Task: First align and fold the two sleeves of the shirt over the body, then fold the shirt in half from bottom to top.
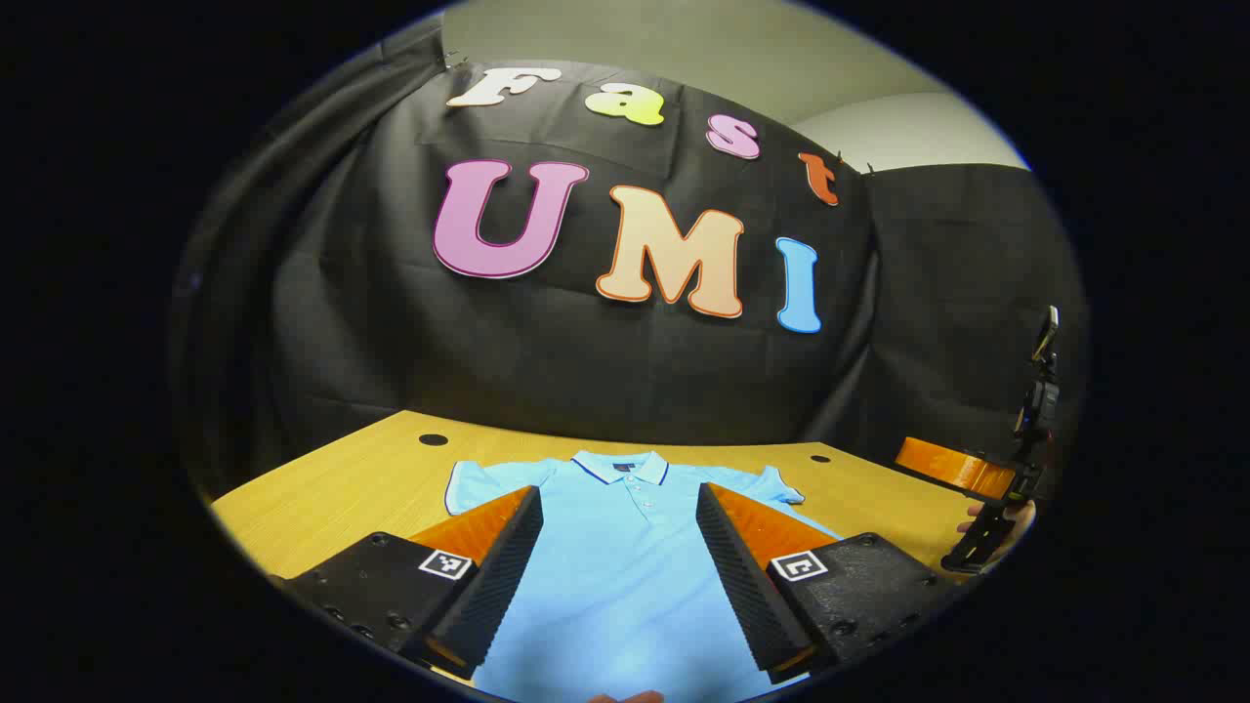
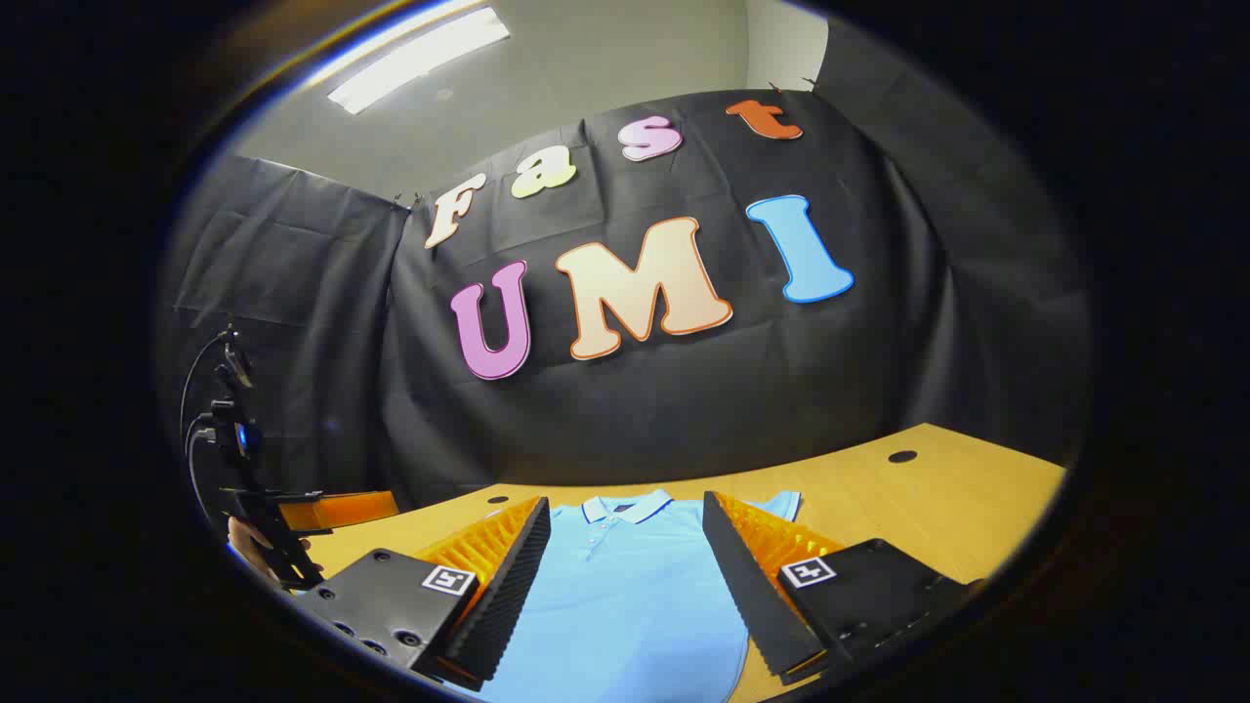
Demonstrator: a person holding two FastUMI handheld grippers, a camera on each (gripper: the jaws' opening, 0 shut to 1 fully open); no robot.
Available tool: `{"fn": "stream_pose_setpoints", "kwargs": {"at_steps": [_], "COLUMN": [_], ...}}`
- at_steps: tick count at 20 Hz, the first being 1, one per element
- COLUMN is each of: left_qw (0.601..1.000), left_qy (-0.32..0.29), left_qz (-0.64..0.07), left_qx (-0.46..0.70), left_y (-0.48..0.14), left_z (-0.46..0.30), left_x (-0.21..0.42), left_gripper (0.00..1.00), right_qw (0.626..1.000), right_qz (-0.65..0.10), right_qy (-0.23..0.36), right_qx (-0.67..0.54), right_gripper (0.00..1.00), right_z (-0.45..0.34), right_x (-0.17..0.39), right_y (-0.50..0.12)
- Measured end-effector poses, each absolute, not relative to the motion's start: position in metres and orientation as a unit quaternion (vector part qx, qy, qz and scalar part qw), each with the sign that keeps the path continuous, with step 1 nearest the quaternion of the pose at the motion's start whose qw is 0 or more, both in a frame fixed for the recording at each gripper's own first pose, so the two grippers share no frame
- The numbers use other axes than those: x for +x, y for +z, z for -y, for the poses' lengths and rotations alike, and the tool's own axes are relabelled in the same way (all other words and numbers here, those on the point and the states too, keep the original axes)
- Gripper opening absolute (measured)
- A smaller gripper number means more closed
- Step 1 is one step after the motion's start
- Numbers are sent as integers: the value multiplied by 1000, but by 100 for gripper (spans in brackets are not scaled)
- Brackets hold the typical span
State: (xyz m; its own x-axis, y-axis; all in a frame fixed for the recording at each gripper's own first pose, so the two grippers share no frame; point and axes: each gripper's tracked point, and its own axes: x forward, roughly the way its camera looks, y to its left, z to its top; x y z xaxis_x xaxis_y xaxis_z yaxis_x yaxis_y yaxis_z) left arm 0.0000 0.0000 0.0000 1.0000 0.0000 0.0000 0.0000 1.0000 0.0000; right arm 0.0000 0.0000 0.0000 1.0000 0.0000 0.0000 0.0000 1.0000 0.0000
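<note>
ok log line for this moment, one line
stage: pre-fold | shirt: flat on table, sleeves out | left tongs: open, above shirt | right tongs: open, above shirt | contact: none seen

From low over the table, both views are aimed toward 12 o'clock; the shirt is shared.

In the left gripper view the shirt runs out at 6 o'clock, its hem cut off, and the left tool's fingers hide its sides. At 3 o'clock the right tool is partly cropped. In the right gripper view one sleeve sits behind a finger.
</note>
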Motion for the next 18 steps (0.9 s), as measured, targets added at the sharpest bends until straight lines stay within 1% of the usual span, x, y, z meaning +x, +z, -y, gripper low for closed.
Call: {"fn": "stream_pose_setpoints", "kwargs": {"at_steps": [2, 3, 4, 7, 8, 9, 10, 11, 14, 18], "left_qw": [1000, 1000, 1000, 1000, 1000, 1000, 1000, 1000, 1000, 1000], "left_qy": [2, 7, 9, 4, 3, 2, 1, 3, 14, 16], "left_qz": [3, 5, 8, 5, 3, 0, -7, -13, -17, -19], "left_qx": [9, 13, 16, 12, 5, -4, -11, -15, -15, -19], "left_y": [2, 4, 6, 4, 2, 1, -4, -6, -9, -9], "left_z": [-1, -3, -5, -3, -5, -5, -6, -7, -18, -21], "left_x": [0, 0, 0, -1, 0, 0, 2, 3, 4, 5], "left_gripper": [94, 94, 95, 94, 94, 94, 94, 95, 94, 94], "right_qw": [1000, 1000, 1000, 1000, 1000, 1000, 1000, 1000, 1000, 999], "right_qz": [7, 8, 7, -4, -7, -10, -12, -13, -18, -36], "right_qy": [1, -1, -3, -4, -2, 0, 1, 3, 3, -17], "right_qx": [-4, -7, -8, -2, 0, 1, 1, -1, -8, 2], "right_gripper": [97, 94, 97, 97, 94, 97, 94, 97, 97, 97], "right_z": [0, 2, 3, 2, 0, -1, -3, -5, -5, 10], "right_x": [-1, -1, 0, 1, 0, -1, -1, -1, 1, 12], "right_y": [3, 4, 1, -3, -5, -5, -5, -5, -9, -15]}}
